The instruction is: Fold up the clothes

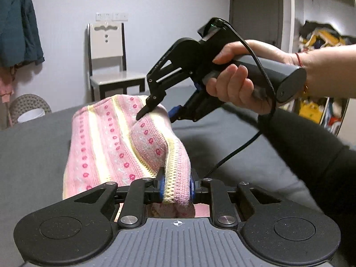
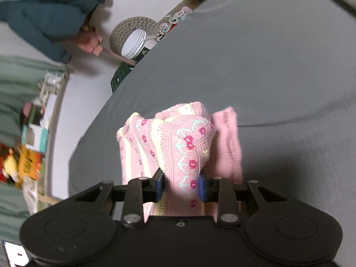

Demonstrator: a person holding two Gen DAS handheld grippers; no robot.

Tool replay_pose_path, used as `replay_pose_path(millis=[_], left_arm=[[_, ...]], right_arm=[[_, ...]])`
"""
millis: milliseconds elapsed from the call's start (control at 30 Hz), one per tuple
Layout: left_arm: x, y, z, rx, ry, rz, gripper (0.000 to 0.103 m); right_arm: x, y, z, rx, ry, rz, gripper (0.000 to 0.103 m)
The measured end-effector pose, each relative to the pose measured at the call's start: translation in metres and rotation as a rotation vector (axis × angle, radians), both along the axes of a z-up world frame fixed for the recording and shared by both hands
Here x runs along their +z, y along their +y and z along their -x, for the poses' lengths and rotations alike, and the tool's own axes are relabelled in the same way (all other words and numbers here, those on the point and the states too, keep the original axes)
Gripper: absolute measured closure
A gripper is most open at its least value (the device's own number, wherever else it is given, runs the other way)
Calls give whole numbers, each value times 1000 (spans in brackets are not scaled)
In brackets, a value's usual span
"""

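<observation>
the pink knitted garment (image 1: 115,142) with pale yellow stripes and rows of darker pink flowers is held up off the grey bed (image 1: 33,155), caught at two places. the left gripper (image 1: 176,188) is pinching a bunched yellow-edged fold between its blue-padded fingers, at 6 o'clock in the left wrist view. the right gripper (image 1: 153,109) comes in from 2 o'clock there, its black fingers closed on the cloth's far upper edge, with a hand (image 1: 240,82) wrapped round the grey handle and a black cable trailing down. in the right wrist view the same right gripper (image 2: 181,188) clamps a flowered strip of the knit, and the rest hangs toward 12 o'clock above the bed sheet (that view is rather blurred). behind, a white chair (image 1: 109,51) stands against the wall at 11 o'clock, and a dark teal jacket (image 1: 17,22) hangs at 10 o'clock.
</observation>
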State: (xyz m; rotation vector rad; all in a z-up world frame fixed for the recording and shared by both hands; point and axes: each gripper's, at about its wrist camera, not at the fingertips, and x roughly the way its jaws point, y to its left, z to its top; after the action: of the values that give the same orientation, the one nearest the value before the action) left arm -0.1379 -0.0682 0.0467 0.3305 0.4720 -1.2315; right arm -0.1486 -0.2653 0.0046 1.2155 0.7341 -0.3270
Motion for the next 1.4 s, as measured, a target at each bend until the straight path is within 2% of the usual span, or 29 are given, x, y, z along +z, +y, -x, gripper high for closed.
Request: replay_pose_path(millis=[100, 133, 200, 233, 333, 367, 433, 500, 600, 767, 833, 900, 1000, 1100, 1133, 1167, 1233, 1300, 1400], left_arm=[[0, 0, 3, 3, -12, -45, 84], [0, 0, 6, -3, -29, -64, 84], [0, -2, 15, -19, -77, -106, 83], [1, -3, 19, -27, -100, -129, 77], [9, -8, 31, -58, -126, -183, 67], [12, -7, 36, -69, -129, -192, 58], [18, -3, 46, -84, -133, -199, 31], [24, 6, 56, -81, -126, -175, 25], [34, 24, 65, -63, -90, -124, 25], [46, 72, 52, 54, 135, 19, 25], [47, 93, 40, 114, 221, 61, 25], [44, 107, 27, 182, 269, 78, 25], [34, 119, 7, 291, 312, 90, 25], [14, 122, -28, 447, 438, 147, 25], [8, 122, -39, 497, 482, 167, 25], [2, 124, -48, 547, 522, 186, 25], [-8, 126, -64, 634, 580, 214, 25], [-14, 126, -70, 672, 582, 214, 25], [-21, 127, -75, 659, 607, 224, 25]], right_arm=[[-13, 0, 13, -19, -46, -26, 70], [-18, 1, 17, -23, -53, -18, 66], [-22, 3, 23, -18, -68, 15, 42], [-24, 4, 26, -12, -76, 37, 38], [-23, 5, 38, -20, -109, 40, 38], [-22, 5, 42, -27, -122, 34, 38], [-17, 6, 54, -35, -148, 25, 37], [-9, 10, 69, -35, -175, 22, 37], [8, 24, 94, -9, -207, 29, 34], [39, 74, 143, 72, -271, 58, 29], [48, 93, 167, 84, -316, 30, 27], [58, 113, 184, 95, -347, 10, 26], [71, 137, 192, 86, -337, 85, 22], [74, 147, 176, 37, -270, 219, 21], [70, 146, 165, 21, -247, 225, 24], [65, 144, 154, 4, -220, 226, 33], [51, 138, 130, -24, -130, 205, 40], [38, 135, 115, -51, -73, 196, 42], [20, 133, 101, -77, -45, 187, 48]])
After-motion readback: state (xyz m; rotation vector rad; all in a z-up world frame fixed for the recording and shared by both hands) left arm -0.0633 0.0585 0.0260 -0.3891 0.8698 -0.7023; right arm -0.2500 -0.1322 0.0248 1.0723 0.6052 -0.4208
